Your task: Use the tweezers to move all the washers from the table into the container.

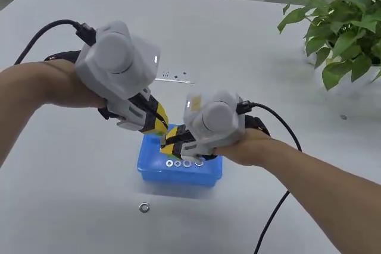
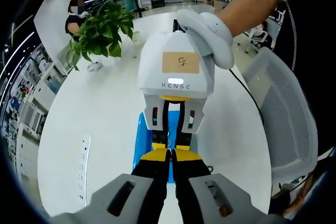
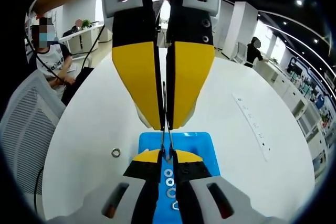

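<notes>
Over the blue container point(image 1: 178, 178), I am clamping the tweezers point(image 3: 164, 139) between both grippers. My left gripper point(image 3: 165, 125) is pinching them from above with its jaws narrow, and my right gripper point(image 3: 167, 156) is closing on their lower end, jaws almost together. Several washers point(image 1: 178, 163) are lying in the container; one loose washer point(image 1: 144, 207) is lying on the table point(image 1: 71, 194) just in front of it. Whether the tips are carrying a washer, I cannot tell. I am judging the danger this way: held by two grips, the thin steel could twist or slide, flicking a washer over the rim or skating off the flat one.
</notes>
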Action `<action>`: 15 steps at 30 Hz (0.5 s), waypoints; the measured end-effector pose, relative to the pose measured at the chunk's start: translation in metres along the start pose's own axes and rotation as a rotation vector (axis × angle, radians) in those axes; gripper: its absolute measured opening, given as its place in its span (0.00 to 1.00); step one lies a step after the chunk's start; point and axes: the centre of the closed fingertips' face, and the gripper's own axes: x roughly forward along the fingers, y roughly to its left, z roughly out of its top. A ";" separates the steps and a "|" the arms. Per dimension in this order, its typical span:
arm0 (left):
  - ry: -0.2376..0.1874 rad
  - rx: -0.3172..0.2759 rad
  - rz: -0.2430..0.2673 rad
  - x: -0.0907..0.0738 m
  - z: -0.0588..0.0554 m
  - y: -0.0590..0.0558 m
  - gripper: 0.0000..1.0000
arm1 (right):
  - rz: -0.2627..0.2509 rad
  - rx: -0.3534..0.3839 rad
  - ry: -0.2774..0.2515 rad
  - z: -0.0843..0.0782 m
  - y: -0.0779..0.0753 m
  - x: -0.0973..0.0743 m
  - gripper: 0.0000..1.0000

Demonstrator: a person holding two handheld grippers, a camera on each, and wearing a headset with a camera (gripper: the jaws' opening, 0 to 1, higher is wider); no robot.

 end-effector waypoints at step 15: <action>0.015 -0.023 -0.031 0.020 -0.020 0.010 0.05 | 0.036 0.032 0.007 -0.017 -0.005 0.023 0.10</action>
